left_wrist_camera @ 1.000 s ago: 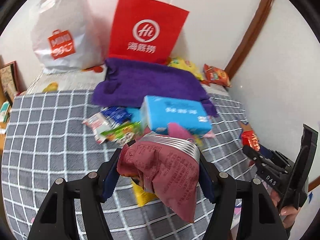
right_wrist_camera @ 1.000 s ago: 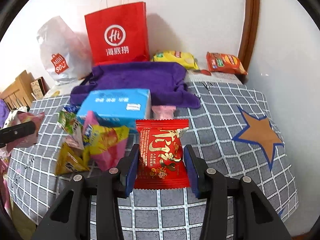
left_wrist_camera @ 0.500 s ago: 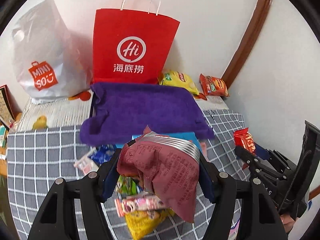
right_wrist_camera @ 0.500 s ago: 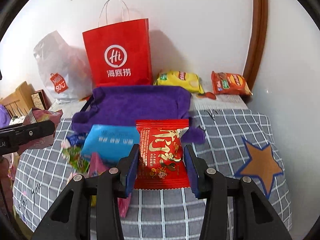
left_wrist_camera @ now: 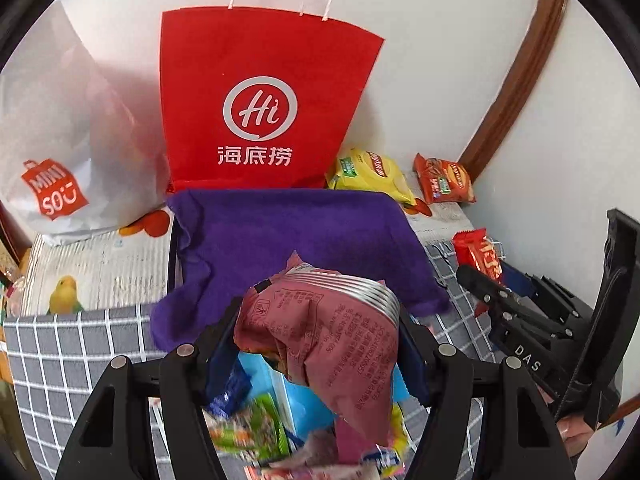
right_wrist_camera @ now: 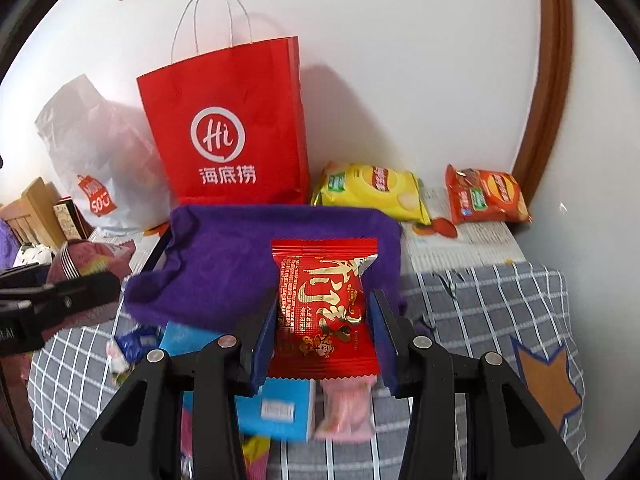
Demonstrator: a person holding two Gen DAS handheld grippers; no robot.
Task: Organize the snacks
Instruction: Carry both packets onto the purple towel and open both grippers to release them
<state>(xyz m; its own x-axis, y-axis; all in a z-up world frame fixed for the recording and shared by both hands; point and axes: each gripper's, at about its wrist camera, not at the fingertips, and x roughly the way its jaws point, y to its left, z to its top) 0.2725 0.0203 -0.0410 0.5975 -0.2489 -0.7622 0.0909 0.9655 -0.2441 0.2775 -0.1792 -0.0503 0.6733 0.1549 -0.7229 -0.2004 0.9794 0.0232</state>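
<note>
My left gripper (left_wrist_camera: pixel 316 336) is shut on a crumpled maroon snack bag (left_wrist_camera: pixel 332 340) and holds it above the snack pile, near the front edge of a purple cloth-lined tray (left_wrist_camera: pixel 288 236). My right gripper (right_wrist_camera: pixel 324 320) is shut on a red snack packet (right_wrist_camera: pixel 324 304), also held in the air at the purple tray's (right_wrist_camera: pixel 240 256) near edge. The right gripper with its red packet (left_wrist_camera: pixel 480 256) shows at the right of the left wrist view. The left gripper with the maroon bag (right_wrist_camera: pixel 92 260) shows at the left of the right wrist view.
A red paper bag (left_wrist_camera: pixel 256 112) and a white plastic bag (left_wrist_camera: pixel 60 152) stand against the wall behind the tray. Yellow (right_wrist_camera: pixel 372 192) and orange (right_wrist_camera: pixel 484 196) chip bags lie at the back right. A blue box (right_wrist_camera: pixel 276 404) and loose snacks lie on the grey checked cloth (right_wrist_camera: pixel 480 304).
Both grippers have risen and moved forward toward the purple tray, each still holding its packet. The snack pile and blue box now lie lower and closer beneath them.
</note>
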